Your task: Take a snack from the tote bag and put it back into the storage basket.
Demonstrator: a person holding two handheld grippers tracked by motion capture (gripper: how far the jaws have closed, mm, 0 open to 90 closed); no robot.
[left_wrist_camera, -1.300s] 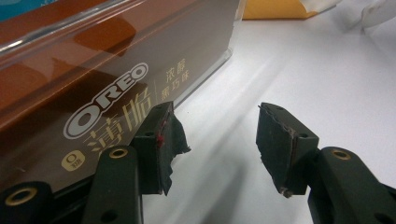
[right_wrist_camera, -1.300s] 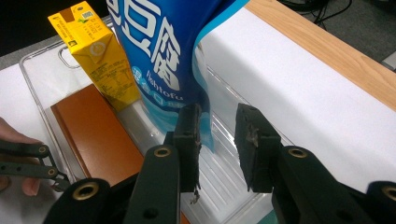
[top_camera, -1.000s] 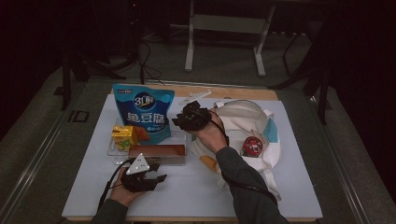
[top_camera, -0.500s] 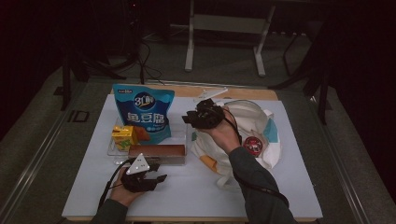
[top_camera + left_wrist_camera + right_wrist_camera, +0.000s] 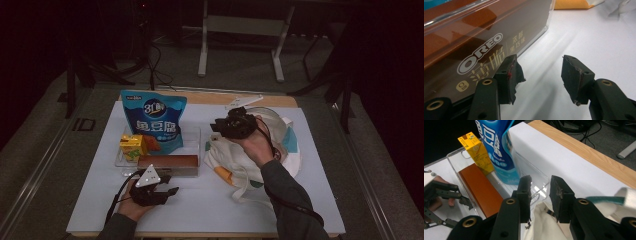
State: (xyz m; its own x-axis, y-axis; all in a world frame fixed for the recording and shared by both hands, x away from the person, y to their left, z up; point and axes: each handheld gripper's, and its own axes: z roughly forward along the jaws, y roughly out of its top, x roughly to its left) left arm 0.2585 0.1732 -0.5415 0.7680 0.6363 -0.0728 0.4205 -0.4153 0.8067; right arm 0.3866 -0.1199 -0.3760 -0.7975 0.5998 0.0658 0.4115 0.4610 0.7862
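L gripper [image 5: 167, 192] sits low on the desk [image 5: 200, 210] at the near edge, just in front of the brown Oreo box [image 5: 168, 162]. Jaws apart w/ nothing between them, only bare white desk; one jaw is right beside the box face, can't tell if touching.

R gripper [image 5: 216, 131] is held up over the cloth bag [image 5: 250, 165], pointing toward the clear tray [image 5: 192, 131]. Jaws narrow but w/ a gap, nothing gripped: in the right gripper view I see the tray wall and bag edge through the gap [image 5: 540, 191].

Tray holds the blue snack pouch [image 5: 156, 120] standing at the back, yellow juice carton [image 5: 133, 147] upright at its left-front, Oreo box lying along the front edge. Bag is crumpled, right of the tray, just beside it. L & R grippers well apart.
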